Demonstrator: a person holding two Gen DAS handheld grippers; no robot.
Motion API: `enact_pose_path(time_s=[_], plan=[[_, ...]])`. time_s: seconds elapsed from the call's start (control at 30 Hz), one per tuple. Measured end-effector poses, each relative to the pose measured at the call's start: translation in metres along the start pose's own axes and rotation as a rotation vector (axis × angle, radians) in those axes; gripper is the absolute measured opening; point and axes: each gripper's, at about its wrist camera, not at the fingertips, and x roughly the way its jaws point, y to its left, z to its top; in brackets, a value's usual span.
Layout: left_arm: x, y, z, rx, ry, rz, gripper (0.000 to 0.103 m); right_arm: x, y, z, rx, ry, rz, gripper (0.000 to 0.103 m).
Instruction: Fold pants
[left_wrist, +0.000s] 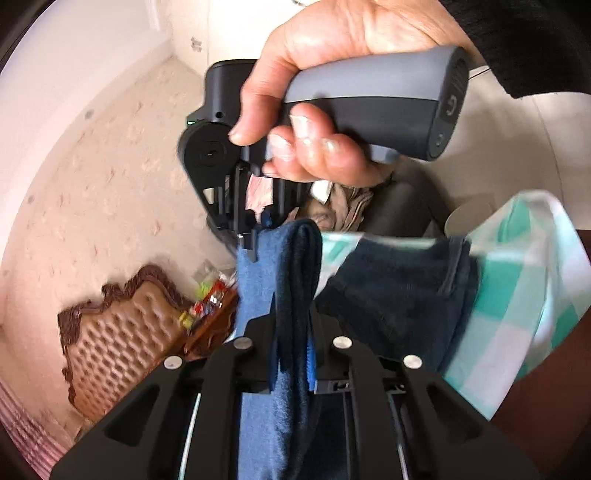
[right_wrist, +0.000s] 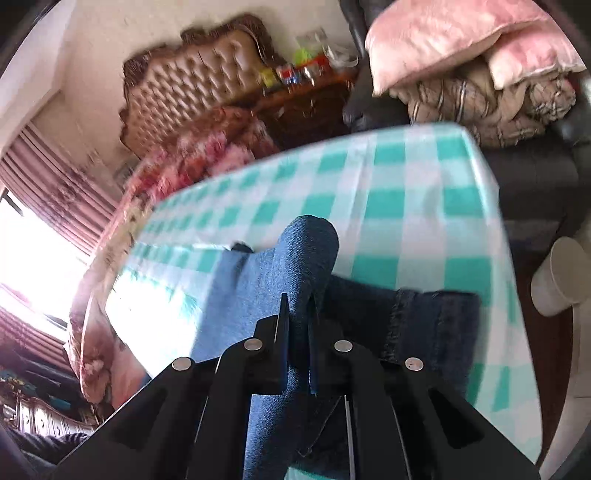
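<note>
Both hand-held grippers clamp blue denim jeans (right_wrist: 295, 266) above a teal-checked tabletop (right_wrist: 406, 192): the left hand-held gripper (left_wrist: 293, 354) pinches a bunched fold, the right hand-held gripper (right_wrist: 297, 332) another, while a hand (left_wrist: 314, 92) grips the right tool's handle.

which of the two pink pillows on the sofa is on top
In the right wrist view, the larger pink pillow is on top; it overlaps the smaller pink pillow, which pokes out beneath it at the right, both resting on the striped bedding.
</note>
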Motion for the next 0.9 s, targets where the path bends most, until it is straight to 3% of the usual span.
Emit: enact_pose_path(time_s=[0.13,0.27,0.37,0.53,0.67,0.73,0.77,0.83,0.87,0.9], plan=[[0.014,-0.028,0.013,0.030,-0.007,-0.081,0.011,0.003,-0.045,-0.013,0.062,0.020,-0.040,0.008],[0.035,-0.076,0.001,0.110,0.072,-0.187,0.011,0.043,-0.087,-0.039,0.107,0.099,-0.126,0.009],[0.034,-0.089,-0.004,0.147,0.068,-0.180,0.011,0.039,-0.092,-0.047,0.135,0.070,-0.095,0.009],[0.023,-0.082,0.016,0.080,0.045,-0.167,0.011,0.009,-0.073,-0.035,0.091,-0.003,-0.078,0.008],[0.032,-0.092,0.015,0.045,0.086,-0.251,0.018,0.033,-0.091,-0.042,0.103,0.047,-0.145,0.009],[0.034,-0.090,0.013,0.017,0.077,-0.266,0.018,0.038,-0.098,-0.044,0.125,0.032,-0.135,0.009],[0.035,-0.089,0.013,0.005,0.075,-0.267,0.022,0.038,-0.099,-0.044,0.128,0.013,-0.129,0.009],[0.034,-0.082,0.014,-0.022,0.063,-0.249,0.046,0.037,-0.098,-0.046,0.122,-0.008,-0.137,0.012],[0.031,-0.077,0.015,-0.029,0.050,-0.226,0.064,0.037,-0.098,-0.047,0.119,-0.015,-0.151,0.013],[0.027,-0.069,0.014,-0.039,0.035,-0.234,0.072,0.034,-0.097,-0.048,0.117,-0.026,-0.169,0.019]])
